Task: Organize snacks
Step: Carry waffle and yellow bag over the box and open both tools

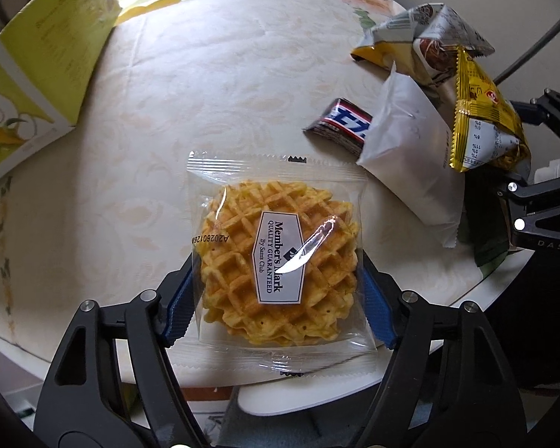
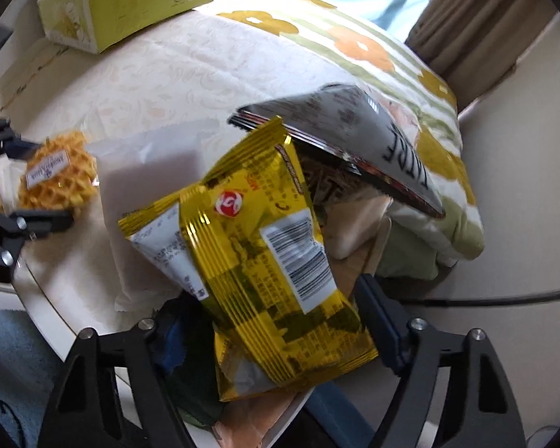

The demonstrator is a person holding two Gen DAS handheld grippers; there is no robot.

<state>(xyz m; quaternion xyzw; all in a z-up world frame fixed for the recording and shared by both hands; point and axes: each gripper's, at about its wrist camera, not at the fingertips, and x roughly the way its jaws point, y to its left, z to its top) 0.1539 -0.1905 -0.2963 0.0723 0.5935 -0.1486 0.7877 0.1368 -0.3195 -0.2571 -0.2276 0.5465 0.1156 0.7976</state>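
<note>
My left gripper point(image 1: 280, 298) is shut on a clear-wrapped waffle pack point(image 1: 280, 254) and holds it over the near edge of the cream table point(image 1: 168, 112). The waffle pack also shows in the right wrist view point(image 2: 58, 175). My right gripper point(image 2: 276, 321) is shut on a yellow snack bag point(image 2: 265, 261), also seen in the left wrist view point(image 1: 485, 123). A white packet point(image 1: 410, 153), a Snickers bar point(image 1: 341, 121) and a grey bag point(image 1: 422, 37) lie at the table's right. The grey bag point(image 2: 354, 138) sits behind the yellow bag.
A green-yellow open box point(image 1: 44, 56) stands at the table's far left; it also shows in the right wrist view point(image 2: 127, 3). A floral cushion point(image 2: 354, 48) lies along the table's far side. A curtain point(image 2: 478, 18) hangs beyond.
</note>
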